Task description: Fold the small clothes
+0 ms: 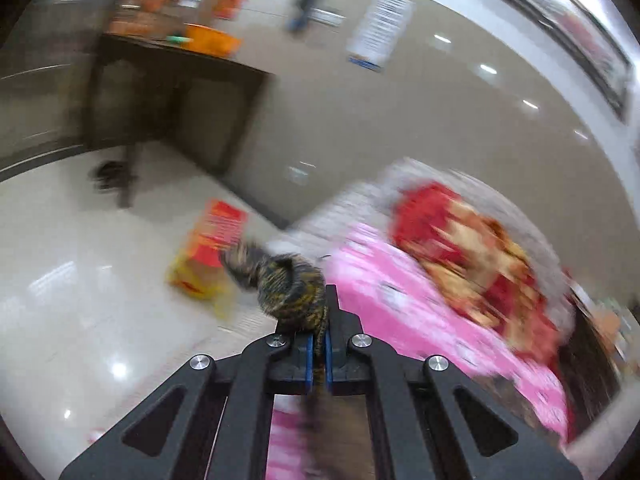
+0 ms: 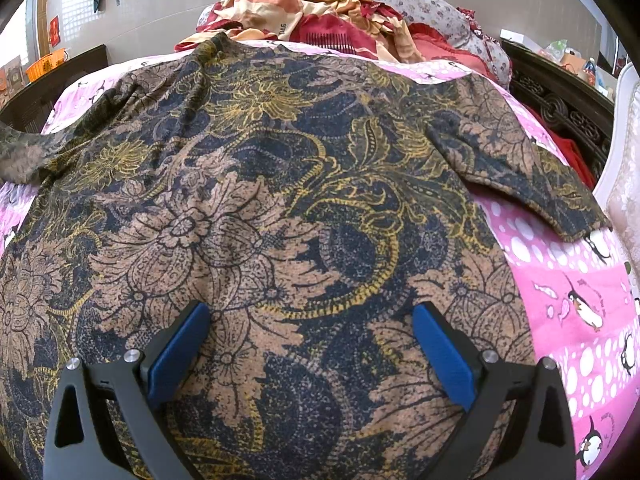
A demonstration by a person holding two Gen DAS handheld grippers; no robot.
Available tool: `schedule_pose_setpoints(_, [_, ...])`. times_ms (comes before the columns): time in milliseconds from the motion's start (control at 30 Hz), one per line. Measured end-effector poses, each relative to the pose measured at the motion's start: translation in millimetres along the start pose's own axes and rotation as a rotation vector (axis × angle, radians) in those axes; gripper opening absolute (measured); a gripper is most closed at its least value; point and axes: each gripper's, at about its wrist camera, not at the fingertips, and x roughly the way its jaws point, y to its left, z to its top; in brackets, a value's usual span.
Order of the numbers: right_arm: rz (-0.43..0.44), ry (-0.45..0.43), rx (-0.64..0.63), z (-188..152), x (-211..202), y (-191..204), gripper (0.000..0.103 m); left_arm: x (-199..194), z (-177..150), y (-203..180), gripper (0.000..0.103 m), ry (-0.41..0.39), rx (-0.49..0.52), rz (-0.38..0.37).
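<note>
Left gripper (image 1: 319, 344) is clamped on the left sleeve of the patterned shirt (image 2: 256, 208), which lies flat on the pink sheet (image 2: 568, 280) with its neck far, while right gripper (image 2: 312, 340) hovers open above its near middle.

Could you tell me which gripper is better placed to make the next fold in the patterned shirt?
Left, probably. The left gripper is shut on the patterned shirt, while the right gripper hangs open above it.
</note>
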Motion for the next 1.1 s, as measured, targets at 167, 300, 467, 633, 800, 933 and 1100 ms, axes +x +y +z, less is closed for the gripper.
schedule_pose_setpoints(167, [0.001,0.0,0.0,0,0,0,0.103,24,-64,-126,0.0,0.15,0.199,-0.286])
schedule_pose_setpoints(300, [0.004,0.003,0.002,0,-1,0,0.103,55,-148,-204,0.0,0.311,0.274,-0.429])
schedule_pose_setpoints(467, [0.017,0.043,-0.02,11,-17,-3,0.102,89,-259,-240,0.0,0.524,0.429,-0.398])
schedule_pose_setpoints(633, [0.088,-0.068,0.034,48,-45,-9,0.102,52,-303,-235,0.011,0.587,0.549,-0.436])
schedule_pose_setpoints(800, [0.27,-0.083,0.101,90,-21,7,0.098,20,-309,-189,0.012,0.555,0.619,-0.407])
schedule_pose_setpoints(933, [0.446,-0.061,0.073,115,19,46,0.08,17,-287,-139,0.012,0.539,0.342,-0.399])
schedule_pose_setpoints(1100, [0.499,0.032,0.021,119,77,81,0.054,23,-289,-139,0.01,0.547,0.287,-0.414])
